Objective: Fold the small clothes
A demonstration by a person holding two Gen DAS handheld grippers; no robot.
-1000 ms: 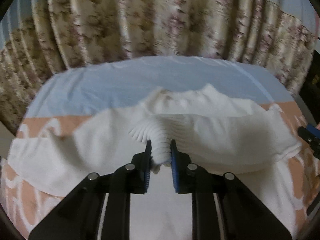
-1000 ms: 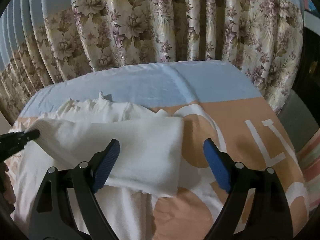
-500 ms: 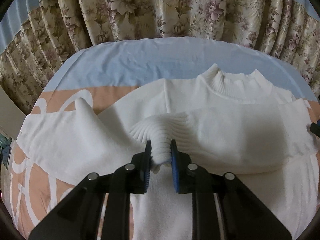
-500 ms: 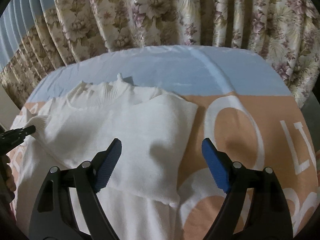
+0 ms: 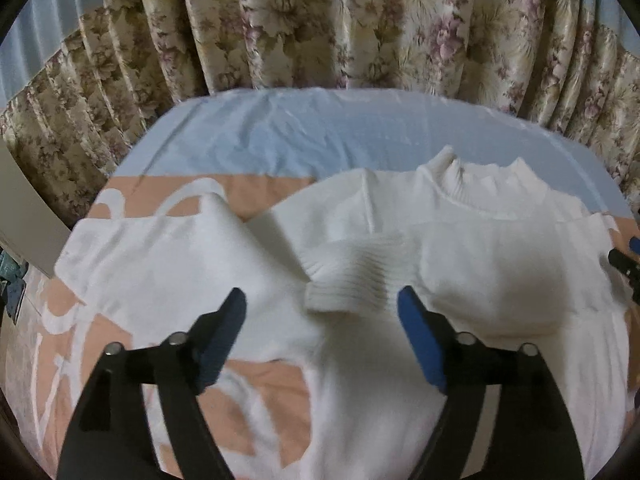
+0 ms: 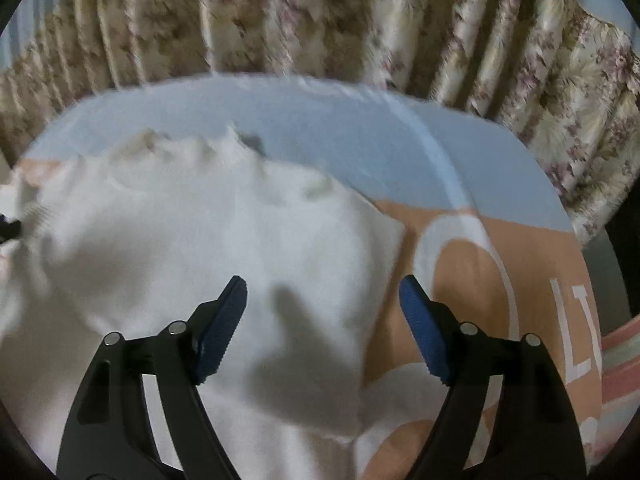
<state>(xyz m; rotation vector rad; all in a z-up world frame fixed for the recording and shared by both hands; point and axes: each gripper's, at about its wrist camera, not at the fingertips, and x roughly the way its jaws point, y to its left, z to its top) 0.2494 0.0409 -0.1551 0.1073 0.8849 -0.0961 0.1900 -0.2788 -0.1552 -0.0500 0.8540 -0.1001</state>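
Note:
A small white knit sweater [image 5: 472,248] lies flat on the bed, collar toward the curtain. One sleeve is folded across the chest, and its ribbed cuff [image 5: 352,280] lies loose just ahead of my left gripper [image 5: 322,320], which is open and empty. The other sleeve [image 5: 160,256] lies spread out to the left. In the right wrist view the sweater [image 6: 208,248] fills the left half, and my right gripper [image 6: 322,312] hangs open and empty above its folded right edge.
The bed cover [image 6: 480,280] is peach with white letters and has a pale blue band [image 5: 320,132] at the far side. A floral curtain [image 5: 320,24] hangs close behind the bed. The right gripper's tip [image 5: 624,260] shows at the left wrist view's right edge.
My left gripper has opened and let go of the ribbed cuff, which now lies on the sweater's chest. The right gripper stays open and has shifted a little over the sweater.

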